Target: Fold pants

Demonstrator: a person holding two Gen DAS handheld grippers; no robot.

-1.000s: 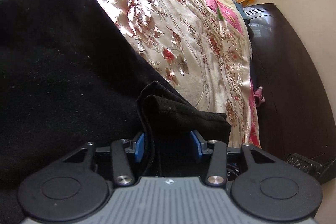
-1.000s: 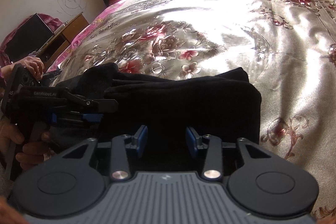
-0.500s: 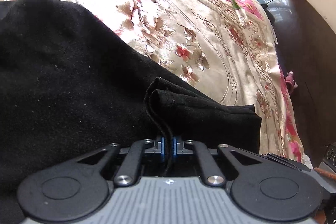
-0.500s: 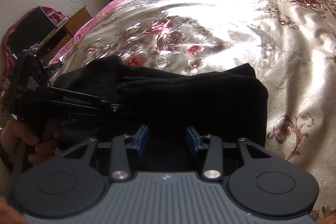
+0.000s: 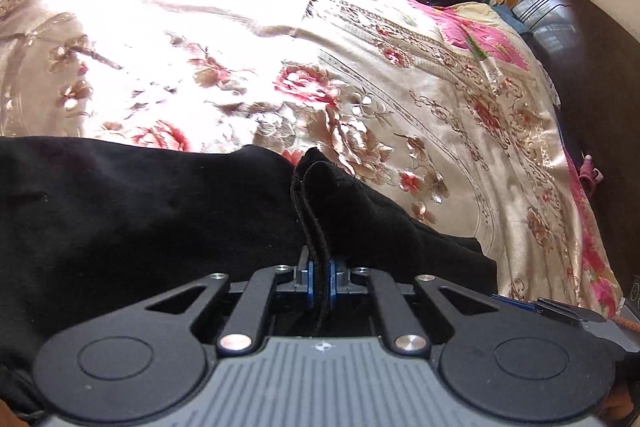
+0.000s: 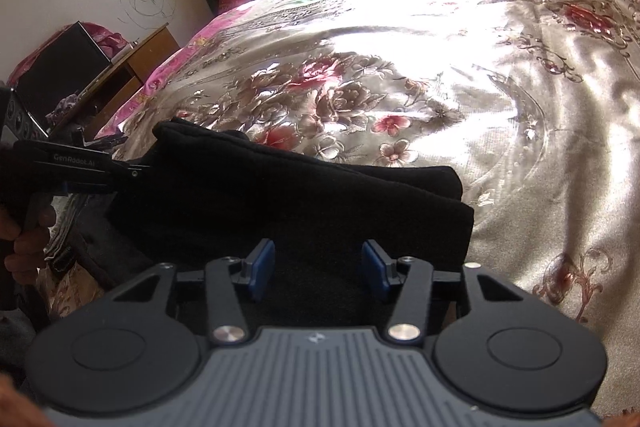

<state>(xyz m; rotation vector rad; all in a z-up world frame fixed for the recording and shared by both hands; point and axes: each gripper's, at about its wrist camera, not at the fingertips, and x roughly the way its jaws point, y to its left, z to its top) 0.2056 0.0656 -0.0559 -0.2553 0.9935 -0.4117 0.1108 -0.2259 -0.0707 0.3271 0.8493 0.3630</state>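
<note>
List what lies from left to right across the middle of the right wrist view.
Person's hand → left hand-held gripper, shut on the cloth → folded black pants → bare floral bedspread.

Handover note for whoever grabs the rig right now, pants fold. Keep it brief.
Left gripper: shut on a bunched edge of the black pants, that edge raised off the bedspread.
Right gripper: jaws opening, pads clear of the cloth, pants lying under and between them.
Pants: on the bed, already doubled into layers near the right gripper.
Done: at least one fold.
Left: likely grip with the right, carry the held edge across, flatten.
</note>
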